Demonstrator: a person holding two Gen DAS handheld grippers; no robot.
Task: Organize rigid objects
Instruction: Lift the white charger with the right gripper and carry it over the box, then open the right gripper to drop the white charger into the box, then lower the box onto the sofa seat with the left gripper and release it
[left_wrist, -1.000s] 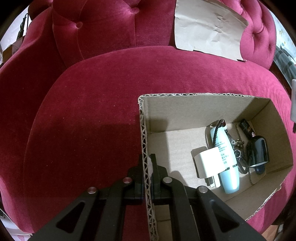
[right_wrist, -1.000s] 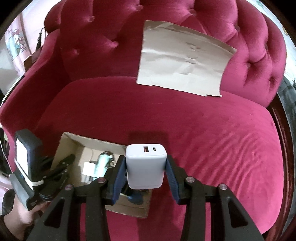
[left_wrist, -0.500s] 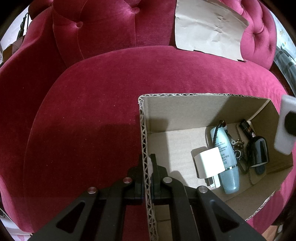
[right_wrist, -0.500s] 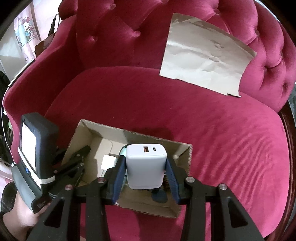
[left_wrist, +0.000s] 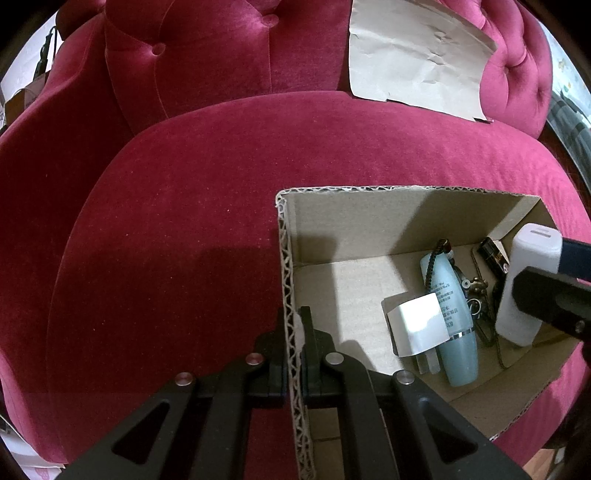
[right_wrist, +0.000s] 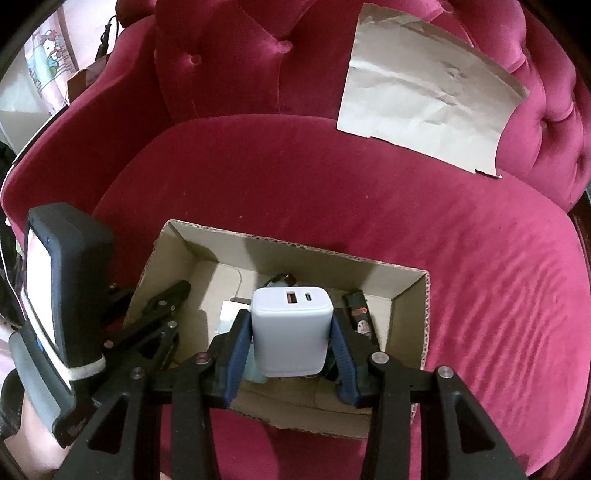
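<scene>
An open cardboard box (left_wrist: 354, 221) (right_wrist: 406, 317) sits on the red velvet sofa seat. My left gripper (left_wrist: 294, 325) is shut on the box's left wall and shows in the right wrist view (right_wrist: 162, 314). My right gripper (right_wrist: 291, 332) is shut on a white USB charger (right_wrist: 290, 328) and holds it over the box's right part; the charger also shows in the left wrist view (left_wrist: 524, 284). Inside lie a small white plug adapter (left_wrist: 417, 325), a light blue bottle (left_wrist: 454, 332), a dark cord with metal charms (left_wrist: 476, 295) and a small black object (left_wrist: 493, 254).
A creased sheet of brown cardboard (left_wrist: 417, 55) (right_wrist: 428, 88) leans against the tufted sofa back (right_wrist: 258, 59). The sofa seat (left_wrist: 177, 221) spreads left of the box and to its right (right_wrist: 498, 277). The sofa's left arm (right_wrist: 74, 129) rises at the left.
My right gripper has carried the white charger leftwards and down over the box, and it now hangs inside the box's right end. My left gripper has kept its hold on the box wall.
</scene>
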